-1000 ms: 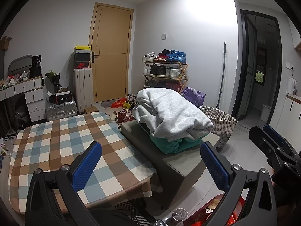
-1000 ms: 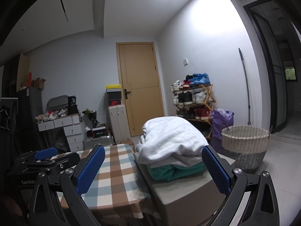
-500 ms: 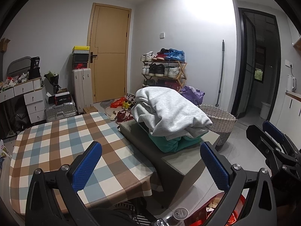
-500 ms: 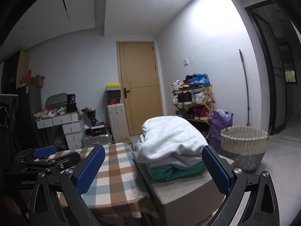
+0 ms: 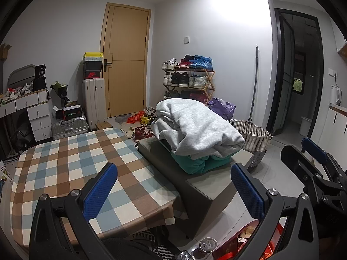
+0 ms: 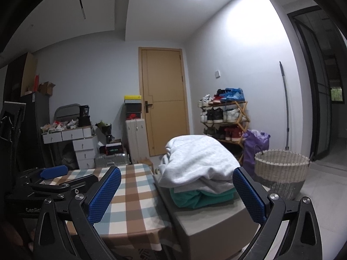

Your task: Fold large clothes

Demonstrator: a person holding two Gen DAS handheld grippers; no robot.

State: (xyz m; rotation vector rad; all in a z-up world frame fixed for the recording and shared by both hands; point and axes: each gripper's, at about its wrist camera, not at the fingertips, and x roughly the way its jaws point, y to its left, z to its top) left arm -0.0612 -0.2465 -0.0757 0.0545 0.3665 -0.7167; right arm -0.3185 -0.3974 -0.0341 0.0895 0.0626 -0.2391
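Resting bunched atop a folded teal garment [image 5: 196, 164], the grey sweatshirt [image 5: 195, 127] looks rumpled — both grippers [image 5: 173, 192] [image 6: 176, 191] spread, empty.

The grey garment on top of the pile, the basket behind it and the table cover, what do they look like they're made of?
Grey garment: probably thick cotton fleece; matte, with soft rounded folds.
Basket: woven rope or wicker by its ribbed weave, pale above and grey at the base.
Table cover: checked cloth, probably woven cotton; matte and draping limply over the edge.
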